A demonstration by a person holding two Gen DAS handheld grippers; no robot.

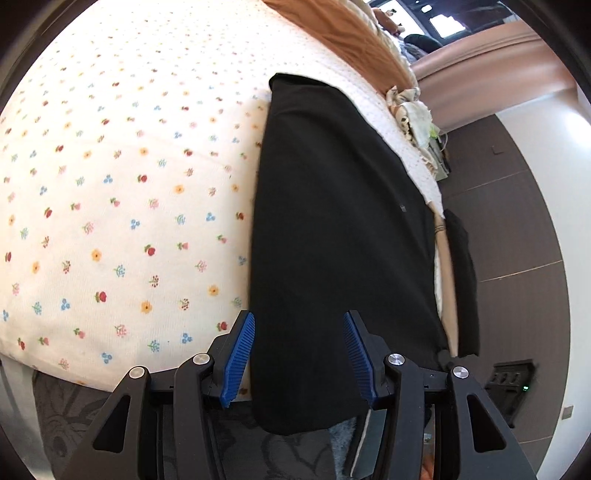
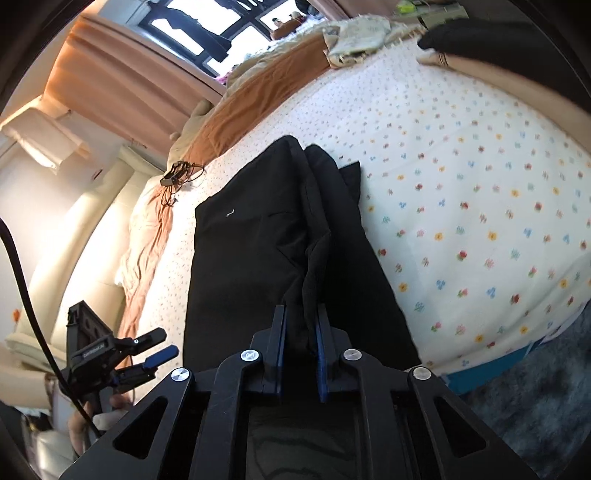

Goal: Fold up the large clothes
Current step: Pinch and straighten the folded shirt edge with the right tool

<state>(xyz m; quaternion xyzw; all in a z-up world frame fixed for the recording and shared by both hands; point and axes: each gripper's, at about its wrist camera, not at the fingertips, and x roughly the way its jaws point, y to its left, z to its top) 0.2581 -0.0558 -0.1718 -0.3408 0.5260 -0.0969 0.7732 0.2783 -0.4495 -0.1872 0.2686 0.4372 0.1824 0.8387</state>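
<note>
Fingers first, from my left wrist view: the blue pads (image 1: 240, 354) of my left gripper (image 1: 299, 356) stand apart, released, with the near end of the black garment (image 1: 332, 221) lying between them but no pad pressing on it. That garment runs as a long narrow dark strip from near to far along the right part of the bed, on the floral bedsheet (image 1: 110, 184), its near end hanging over the mattress edge toward the patterned rug (image 1: 280, 454). An orange-brown blanket (image 1: 332, 26) lies bunched at the far end, and the dark tiled floor (image 1: 517, 240) shows to the right. From my right wrist view, my right gripper (image 2: 301, 350) is clenched on a raised ridge of the same black garment (image 2: 258, 240), the cloth pinched up between the two jaws. Here the garment looks already doubled lengthwise, with overlapping layers and a loose corner (image 2: 351, 177) poking out to the far right. My left gripper (image 2: 155, 350) appears at the near left, off the mattress, gripping nothing. I judge the lengthwise fold done and the crosswise folds, plus tidying that corner, still left.
</note>
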